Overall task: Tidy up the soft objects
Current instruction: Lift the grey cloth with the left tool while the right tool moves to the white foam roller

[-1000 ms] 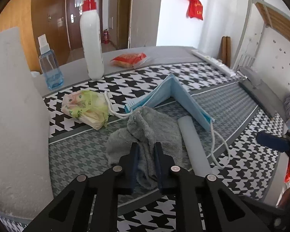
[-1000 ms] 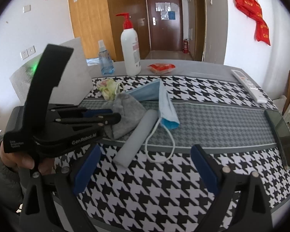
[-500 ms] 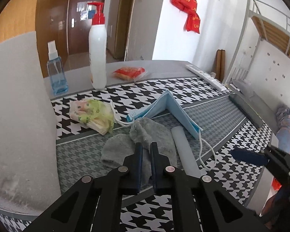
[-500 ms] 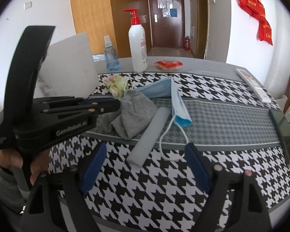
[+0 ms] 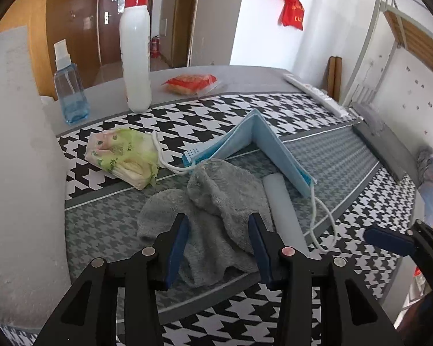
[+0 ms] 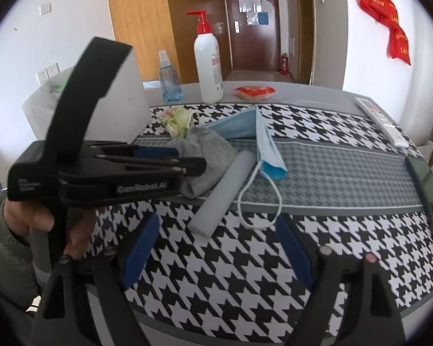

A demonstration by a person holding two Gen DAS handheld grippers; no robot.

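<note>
Now the left gripper [image 5: 219, 242], jaws just parted over the grey cloth [image 5: 213, 201], should drop lower before pinching; right gripper [image 6: 216, 245] spread, holding nothing, near the table's front edge [image 6: 346, 311]

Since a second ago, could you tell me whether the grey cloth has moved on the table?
Yes. The grey cloth has flattened and spread toward the green tissue pack, after the left gripper, its jaws just opening, let it go.

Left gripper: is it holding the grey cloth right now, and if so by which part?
Nothing is held. The left gripper has just been opening; its jaws stand apart over the grey cloth, which lies slack on the table. The right gripper is open and empty too.
</note>
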